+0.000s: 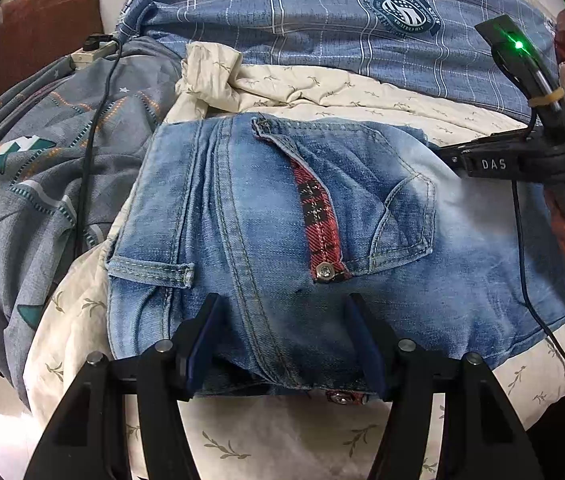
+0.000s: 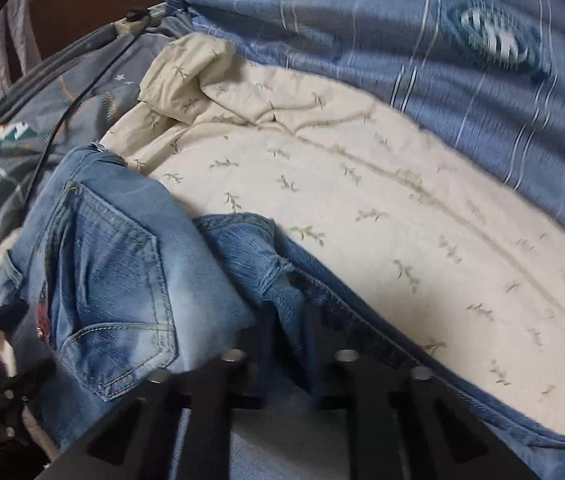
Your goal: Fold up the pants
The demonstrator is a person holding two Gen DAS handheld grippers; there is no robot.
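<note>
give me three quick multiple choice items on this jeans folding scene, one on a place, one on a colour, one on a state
1. Where do the jeans lie?
A. on a cream leaf-print sheet
B. on a bare wooden floor
C. inside a basket

2. What colour is the plaid strip beside the back pocket?
A. yellow and white
B. red and black
C. green

3. How does the left gripper stand?
A. shut tight with nothing between its fingers
B. out of view
C. fingers apart, either side of the denim's near edge

Answers: 1 A, the sheet shows all round the denim. 2 B, red cloth with dark checks. 3 C, both fingers stand well apart over the folded edge.
</note>
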